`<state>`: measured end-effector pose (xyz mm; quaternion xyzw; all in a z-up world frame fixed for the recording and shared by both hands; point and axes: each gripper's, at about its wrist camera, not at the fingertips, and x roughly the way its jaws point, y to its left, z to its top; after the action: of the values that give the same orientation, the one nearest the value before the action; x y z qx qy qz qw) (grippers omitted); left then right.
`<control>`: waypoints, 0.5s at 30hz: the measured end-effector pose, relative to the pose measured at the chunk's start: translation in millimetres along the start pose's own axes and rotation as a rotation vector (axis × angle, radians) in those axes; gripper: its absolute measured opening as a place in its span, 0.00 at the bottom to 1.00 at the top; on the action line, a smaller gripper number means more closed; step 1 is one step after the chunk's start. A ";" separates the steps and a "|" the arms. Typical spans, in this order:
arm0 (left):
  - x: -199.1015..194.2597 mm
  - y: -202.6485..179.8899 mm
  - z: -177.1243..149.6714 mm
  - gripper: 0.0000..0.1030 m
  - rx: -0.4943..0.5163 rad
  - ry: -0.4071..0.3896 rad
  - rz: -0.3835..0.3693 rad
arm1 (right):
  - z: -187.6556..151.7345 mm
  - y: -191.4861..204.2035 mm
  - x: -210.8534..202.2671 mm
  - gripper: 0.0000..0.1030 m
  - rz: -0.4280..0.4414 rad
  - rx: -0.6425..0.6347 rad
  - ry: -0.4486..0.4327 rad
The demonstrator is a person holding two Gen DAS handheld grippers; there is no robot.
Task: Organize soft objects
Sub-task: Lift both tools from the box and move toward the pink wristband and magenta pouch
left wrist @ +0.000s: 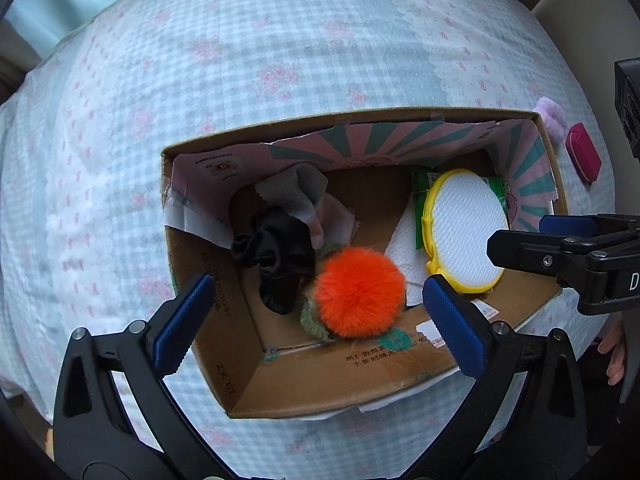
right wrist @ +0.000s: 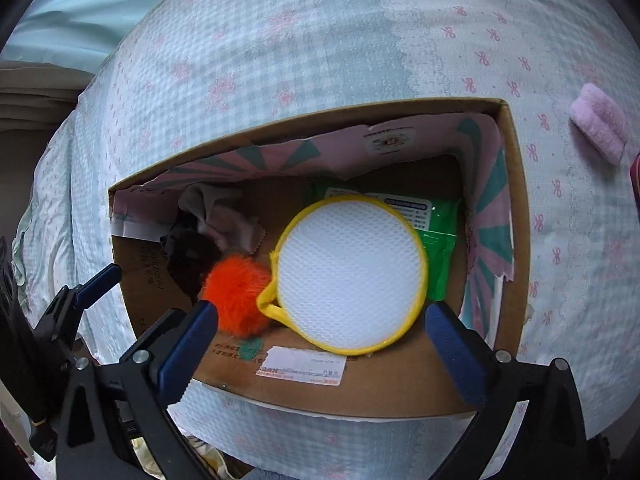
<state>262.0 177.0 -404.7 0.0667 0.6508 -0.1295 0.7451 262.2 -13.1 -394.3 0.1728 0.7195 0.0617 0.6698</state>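
A cardboard box [left wrist: 248, 368] sits on a bed [left wrist: 240, 60] with a checked cover, and both claws hang over it, spread wide with nothing between the pads. Under the left claw [left wrist: 316, 320] lies an orange pompom [left wrist: 360, 292] on the box floor, touching a black scrunchie [left wrist: 276, 252] and a crumpled grey and pink cloth [left wrist: 304, 196]. Under the right claw [right wrist: 320, 344] lies a round white mesh pad with a yellow rim [right wrist: 348, 272], resting on a green packet [right wrist: 440, 244]. Both items look freshly dropped in, so the step in hand seems to be letting go and clearing out. Each claw would do best to lift straight up, staying wide so no fluff or rim snags. Still outside on the bed, well apart from the box, are a pink fluffy roll [right wrist: 600, 124] and a small magenta case [left wrist: 583, 151]; the roll looks the likely next pick for the right claw
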 end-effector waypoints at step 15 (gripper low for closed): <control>-77.0 -16.6 -20.7 1.00 -0.031 -0.083 -0.020 | -35.5 6.6 -53.4 1.00 -0.021 -0.014 -0.140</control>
<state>228.4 174.8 -330.6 0.0433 0.6217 -0.1297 0.7712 230.6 -19.6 -338.5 0.1644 0.6723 0.0472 0.7203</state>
